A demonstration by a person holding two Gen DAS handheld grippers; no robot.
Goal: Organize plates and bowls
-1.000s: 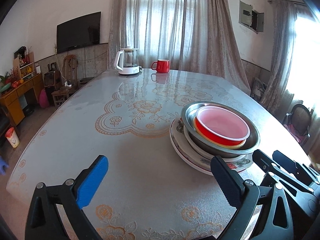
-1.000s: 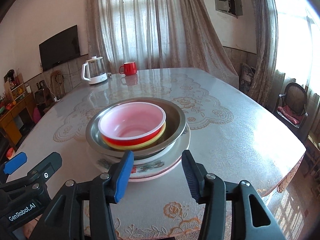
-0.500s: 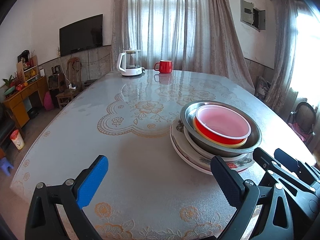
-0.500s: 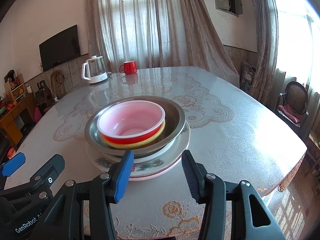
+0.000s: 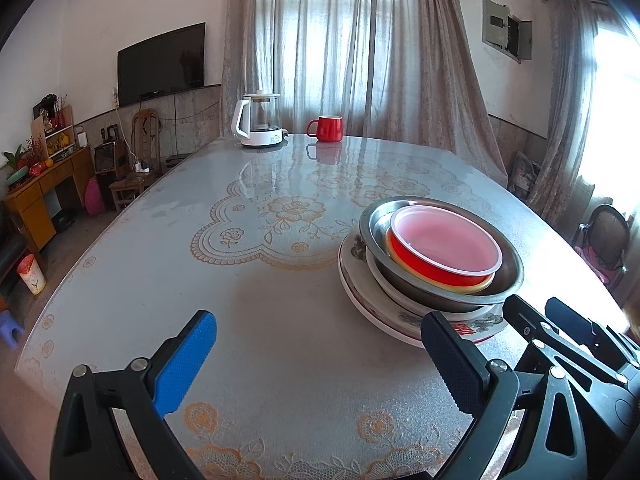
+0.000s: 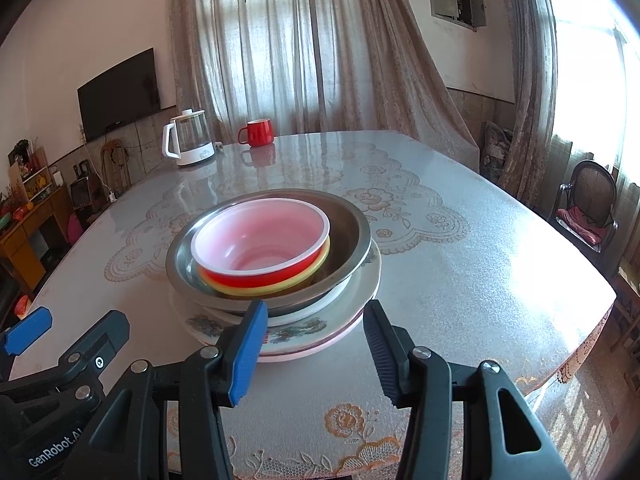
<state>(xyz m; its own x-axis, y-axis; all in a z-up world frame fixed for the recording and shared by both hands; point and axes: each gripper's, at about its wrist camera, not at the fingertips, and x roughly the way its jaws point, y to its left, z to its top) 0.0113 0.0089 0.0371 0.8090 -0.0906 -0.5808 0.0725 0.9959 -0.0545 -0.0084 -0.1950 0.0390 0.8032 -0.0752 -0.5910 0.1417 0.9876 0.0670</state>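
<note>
Worktop [image 5: 280, 340]: the large rounded table in front of you, covered in a glossy cloth with a lace flower pattern. Everything below is placed relative to the stack of dishes on it.

Stack of dishes [image 6: 280, 280]: sits on the worktop near your edge, a little right of centre in the left wrist view and straight ahead in the right wrist view. From the bottom up:
- Plates [image 6: 344, 320]: at least two wide flat ones, the upper with a flower print on its rim, a pink rim showing beneath it.
- White bowl [image 6: 340, 292]: only its edge shows between plates and metal bowl.
- Metal bowl [image 6: 352, 232]: wide, grey, nested on top.
- Yellow bowl [image 6: 304, 276]: only its rim shows inside the metal bowl.
- Red bowl [image 6: 260, 232]: topmost, pale pink inside, nested in the yellow one.

Left gripper [image 5: 320, 360]: you hold it wide, nothing between its pads, just left of the stack and nearer you, above bare worktop.

Right gripper [image 6: 316, 344]: you hold it about half open and empty, just in front of the stack, its fingers flanking the near rim of the plates without touching.

Kettle [image 5: 260, 124]: glass with white base, well beyond the stack at the far edge.

Mug [image 5: 326, 128]: red, just right of the kettle, well beyond the stack.
</note>
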